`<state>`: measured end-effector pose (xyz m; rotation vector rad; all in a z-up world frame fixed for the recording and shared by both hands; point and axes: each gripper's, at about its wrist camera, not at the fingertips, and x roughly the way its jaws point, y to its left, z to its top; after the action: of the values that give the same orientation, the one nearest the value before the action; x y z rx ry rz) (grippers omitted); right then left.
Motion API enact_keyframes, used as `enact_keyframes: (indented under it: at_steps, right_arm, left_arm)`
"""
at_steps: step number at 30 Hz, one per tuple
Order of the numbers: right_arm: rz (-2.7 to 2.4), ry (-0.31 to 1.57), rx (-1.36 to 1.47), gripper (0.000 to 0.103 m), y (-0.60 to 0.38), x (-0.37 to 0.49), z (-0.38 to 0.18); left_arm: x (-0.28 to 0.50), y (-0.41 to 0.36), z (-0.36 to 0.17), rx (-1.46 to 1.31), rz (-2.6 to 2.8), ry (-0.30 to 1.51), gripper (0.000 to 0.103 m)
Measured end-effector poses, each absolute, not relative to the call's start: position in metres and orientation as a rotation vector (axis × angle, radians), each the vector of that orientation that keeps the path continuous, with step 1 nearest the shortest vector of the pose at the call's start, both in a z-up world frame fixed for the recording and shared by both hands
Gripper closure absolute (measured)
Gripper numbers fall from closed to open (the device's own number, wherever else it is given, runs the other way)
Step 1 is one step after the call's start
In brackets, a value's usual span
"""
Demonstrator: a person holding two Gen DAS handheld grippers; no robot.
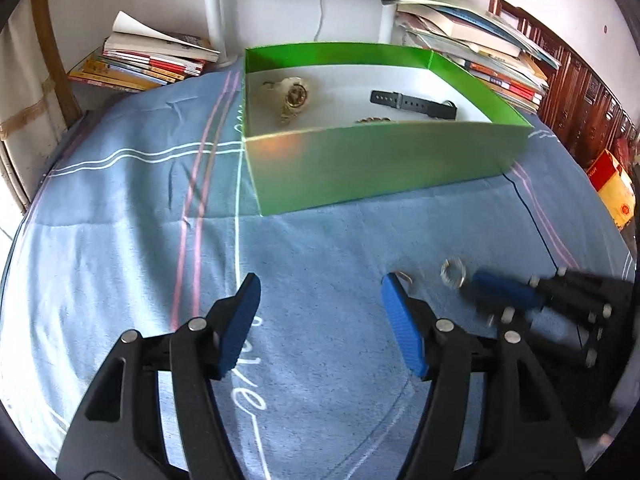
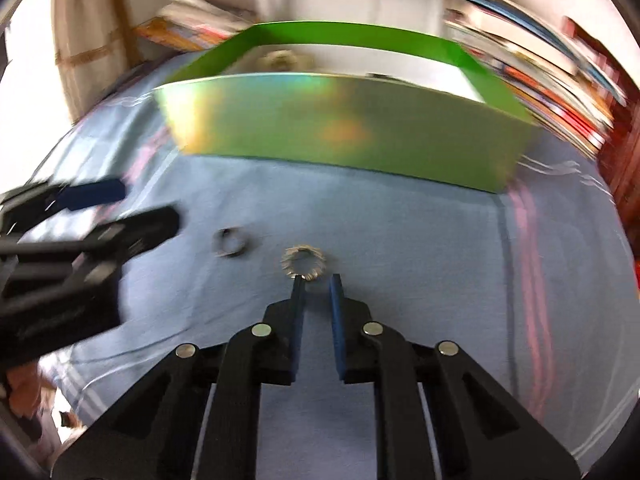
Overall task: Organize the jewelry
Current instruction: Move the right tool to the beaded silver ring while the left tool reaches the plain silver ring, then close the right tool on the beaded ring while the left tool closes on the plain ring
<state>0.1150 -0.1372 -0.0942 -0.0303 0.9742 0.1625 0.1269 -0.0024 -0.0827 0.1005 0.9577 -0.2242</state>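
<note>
On the blue striped bedcover [image 1: 320,240], near side of the open green cardboard box [image 1: 360,168]: two loose pieces remain out.

Item 1: small silver ring with a toothed, crown-like rim [image 2: 303,263], lying flat on the cloth just ahead of the right gripper [image 2: 317,280]. Its near edge touches the tip of the gripper's left finger; whether it is pinched or only nudged cannot be told. Jaws narrow, a slim gap between the blue pads. Judged light, rigid, hard and likely slippery; the soft cloth may give under it. Best taken across the band, pads on opposite sides of the rim, pressing slightly into the cover.

Item 2: plain silver ring [image 2: 231,243], apart to the left of item 1, between the two tools. Blurred; its form is uncertain. In the left view it shows only partly behind a blue pad.

Left gripper [image 1: 320,292]: jaws wide, holding nothing, above bare cloth.

Already in the box: gold-toned wristwatch [image 1: 294,98], black rubber watch strap [image 1: 412,104], and a beaded piece [image 1: 373,120] mostly hidden by the near wall.

Right view is heavily motion-blurred; the box interior is barely legible there.
</note>
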Motion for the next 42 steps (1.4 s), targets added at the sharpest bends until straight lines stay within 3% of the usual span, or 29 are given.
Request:
enact_keyframes:
  at_steps: [5,8,12,22,27,33,36,42]
  right_arm:
    - [0.163,0.980,0.035,0.085,-0.157,0.118,-0.092]
    - [0.171,0.974,0.024,0.075,-0.154,0.117,-0.091]
    - [0.171,0.986,0.041,0.074,-0.154,0.119,-0.092]
    - [0.166,0.986,0.037,0.074,-0.155,0.118,-0.093]
    - [0.188,0.983,0.009,0.063,-0.144,0.120,-0.093]
    - [0.193,0.948,-0.061,0.063,-0.129,0.125,-0.094]
    - [0.201,0.942,-0.056,0.083,-0.129,0.125,-0.093]
    - [0.184,0.951,-0.019,0.082,-0.140,0.125,-0.093]
  left_arm:
    - [0.123,-0.019,-0.087,0.134,-0.289,0.962,0.038]
    - [0.123,-0.031,-0.092,0.157,-0.316,0.971,0.038]
    - [0.129,-0.040,-0.101,0.175,-0.313,0.989,0.045]
    - [0.143,-0.022,-0.106,0.152,-0.207,0.990,0.046]
    - [0.144,-0.013,-0.105,0.136,-0.181,0.989,0.046]
    - [0.143,-0.009,-0.105,0.128,-0.175,0.987,0.045]
    - [0.143,-0.009,-0.106,0.128,-0.176,0.987,0.044]
    - [0.144,-0.011,-0.106,0.119,-0.183,0.985,0.043]
